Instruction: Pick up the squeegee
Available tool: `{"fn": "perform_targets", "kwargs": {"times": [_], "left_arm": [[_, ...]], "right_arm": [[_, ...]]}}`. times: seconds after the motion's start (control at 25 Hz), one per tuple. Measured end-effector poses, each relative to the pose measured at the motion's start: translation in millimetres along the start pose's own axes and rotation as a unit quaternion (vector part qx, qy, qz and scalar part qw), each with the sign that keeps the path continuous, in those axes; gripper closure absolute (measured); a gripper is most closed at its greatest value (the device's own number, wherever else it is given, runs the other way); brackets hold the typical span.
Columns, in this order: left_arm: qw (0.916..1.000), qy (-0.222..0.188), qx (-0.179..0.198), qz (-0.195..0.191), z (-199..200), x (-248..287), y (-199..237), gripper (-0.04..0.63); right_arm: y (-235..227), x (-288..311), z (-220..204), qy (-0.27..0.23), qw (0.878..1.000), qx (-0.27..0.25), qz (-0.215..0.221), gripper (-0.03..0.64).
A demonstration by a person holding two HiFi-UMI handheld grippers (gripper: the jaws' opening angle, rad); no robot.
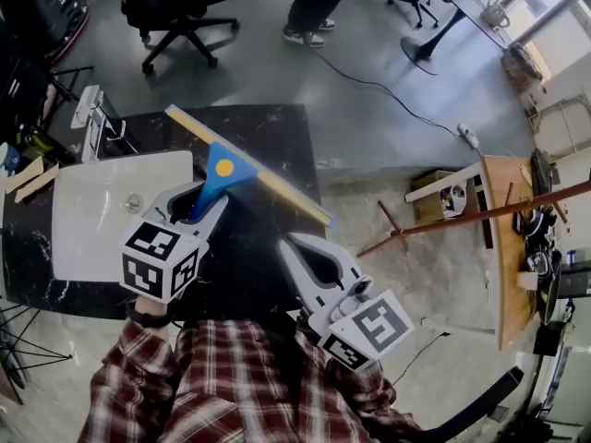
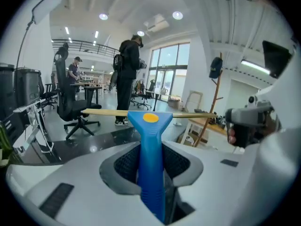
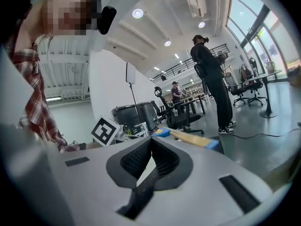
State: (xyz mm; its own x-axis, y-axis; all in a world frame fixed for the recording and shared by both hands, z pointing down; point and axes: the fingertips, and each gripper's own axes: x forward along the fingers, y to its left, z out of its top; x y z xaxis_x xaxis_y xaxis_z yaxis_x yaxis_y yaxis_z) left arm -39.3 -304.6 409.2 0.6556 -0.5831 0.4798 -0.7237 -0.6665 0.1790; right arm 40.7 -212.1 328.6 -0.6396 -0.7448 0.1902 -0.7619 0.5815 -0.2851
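Note:
The squeegee [image 1: 222,169] has a blue handle with a yellow dot and a long tan blade bar [image 1: 268,178] with blue ends. My left gripper [image 1: 205,201] is shut on the handle and holds it up in the air, above the black countertop [image 1: 268,132]. In the left gripper view the handle [image 2: 151,145] stands upright between the jaws, with the blade level across the top. My right gripper [image 1: 288,245] hangs to the right of it, jaws together and empty. In the right gripper view, the pads meet [image 3: 150,142] and the squeegee blade [image 3: 190,138] shows beyond them.
A white sink basin [image 1: 92,215] with a faucet [image 1: 92,118] sits in the countertop at left. On the floor beyond are an office chair [image 1: 180,7], a person's legs [image 1: 314,7], a cable and a power strip [image 1: 469,137]. A wooden stand [image 1: 480,215] and table [image 1: 508,247] are at right.

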Motion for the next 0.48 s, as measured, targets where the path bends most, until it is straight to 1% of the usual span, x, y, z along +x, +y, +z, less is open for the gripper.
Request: {"fn": "perform_targets", "kwargs": {"times": [0.12,0.2,0.28,0.36,0.48], "left_arm": [[0.9970,-0.075,-0.020,-0.005,35,-20,0,0.454],[0.9916,-0.125,-0.031,-0.013,58,-37,-4,0.454],[0.9842,-0.171,-0.038,-0.024,80,-53,-7,0.454],[0.9775,-0.204,-0.042,-0.035,97,-67,-11,0.454],[0.9711,-0.233,-0.040,-0.035,113,-86,-12,0.454]], "right_arm": [[2,3,7,-0.006,1.000,-0.009,0.006,0.604],[2,3,13,-0.009,1.000,-0.015,0.009,0.604],[-1,4,21,-0.016,1.000,-0.023,0.011,0.604],[-5,6,27,-0.021,0.999,-0.030,0.012,0.604],[-11,10,37,-0.028,0.999,-0.039,0.012,0.604]]}}
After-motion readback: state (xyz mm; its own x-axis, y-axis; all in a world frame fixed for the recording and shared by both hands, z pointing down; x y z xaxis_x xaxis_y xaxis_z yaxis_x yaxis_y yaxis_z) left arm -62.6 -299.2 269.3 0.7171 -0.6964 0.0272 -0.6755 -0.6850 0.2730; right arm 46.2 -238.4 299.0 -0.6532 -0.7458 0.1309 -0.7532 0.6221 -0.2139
